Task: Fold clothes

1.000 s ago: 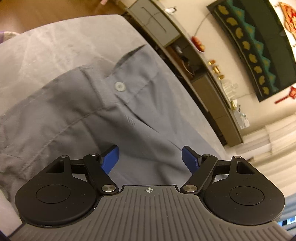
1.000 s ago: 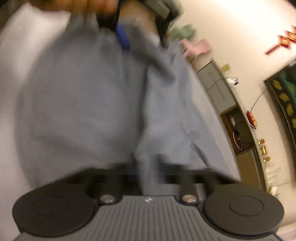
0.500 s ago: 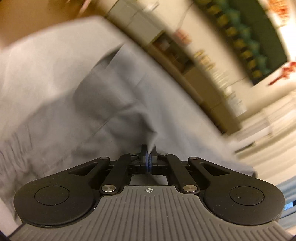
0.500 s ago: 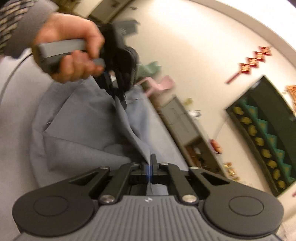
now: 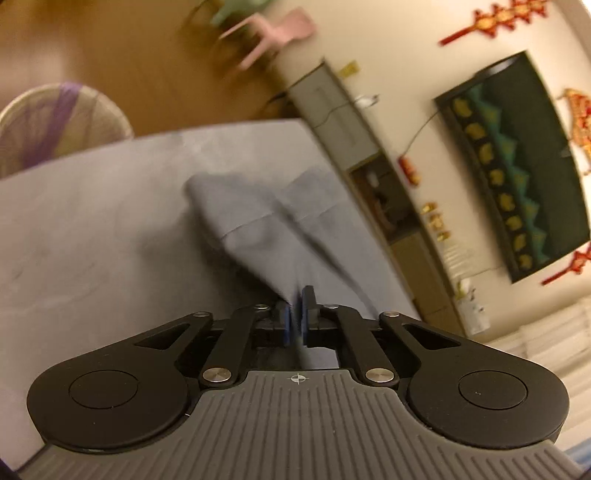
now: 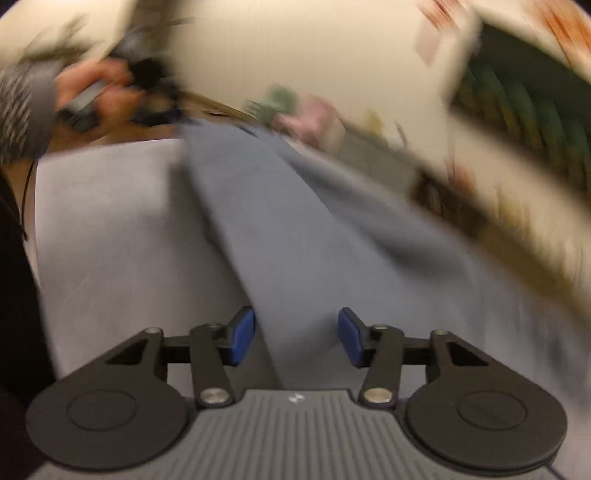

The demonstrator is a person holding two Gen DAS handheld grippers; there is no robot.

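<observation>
A grey-blue garment (image 5: 280, 225) lies stretched across the grey table (image 5: 92, 236). My left gripper (image 5: 295, 317) is shut on an edge of this cloth, which runs taut away from its blue pads. In the right wrist view the same garment (image 6: 295, 236) stretches from between the fingers toward the far left. My right gripper (image 6: 295, 336) has its jaws opening, and the blue pads (image 6: 242, 334) stand apart with cloth lying between them, not pressed. A person's hand (image 6: 92, 92) holds the left gripper at the upper left, blurred.
A woven basket (image 5: 55, 125) stands beyond the table's far left edge. A pink chair (image 5: 273, 33) sits on the wooden floor. A low cabinet (image 5: 388, 206) and a dark wall hanging (image 5: 517, 162) line the wall to the right.
My left gripper went from open to shut on the cloth and pulled it taut. My right gripper, shut on the cloth half a second ago, now has its pads apart.
</observation>
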